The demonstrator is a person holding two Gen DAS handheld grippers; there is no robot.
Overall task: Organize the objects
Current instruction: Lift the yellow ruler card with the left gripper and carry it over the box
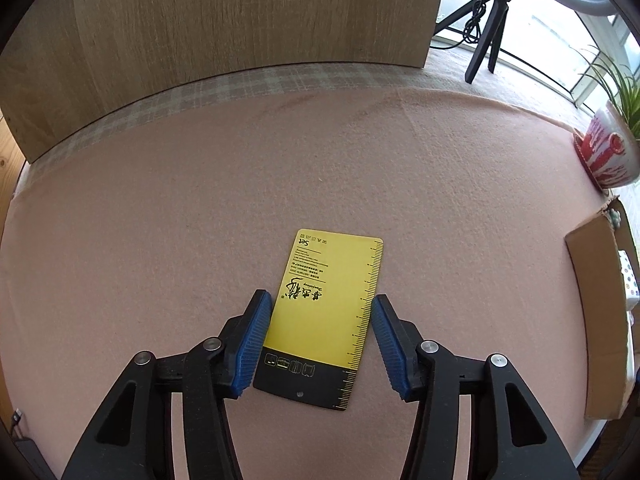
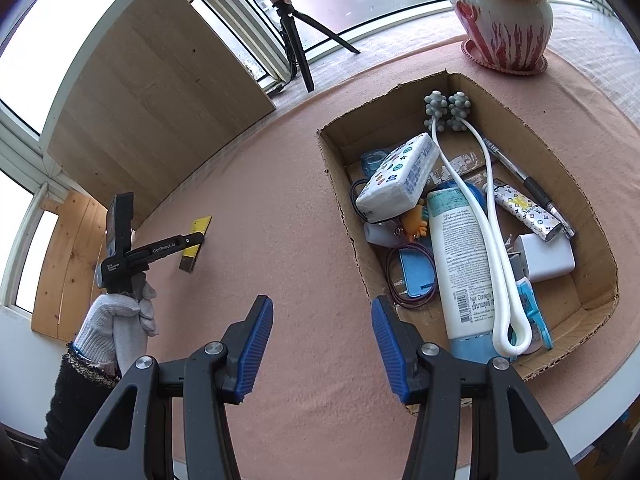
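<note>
The yellow card (image 1: 328, 312), with a black band at its near end and a ruler scale printed along one long side, lay flat on the pink surface (image 1: 160, 220), away from the edges and well apart from the cardboard box (image 2: 404, 92) that stood nearer the right edge. The left gripper (image 1: 322, 308) was lowered over the card with its blue fingers (image 1: 256, 340) apart, one on each long side; whether the pads already touched the card's edges could not be told from the wrist view. The right gripper (image 2: 322, 312) hung above bare surface just beside the box, its fingers also apart and holding nothing. The card appeared very thin, light and fairly stiff, probably with a smooth, slippery face. Because it lay flush on the cloth, there was almost no height to pinch, so a hold across the two long edges would likely be shallow and the card could bow or spring out. A safer way might be to tip one edge up first, or slide the card toward an edge of the surface, then pinch its faces. The box already held a white bottle (image 2: 460, 260), a tissue pack (image 2: 400, 176) and other small things.
</note>
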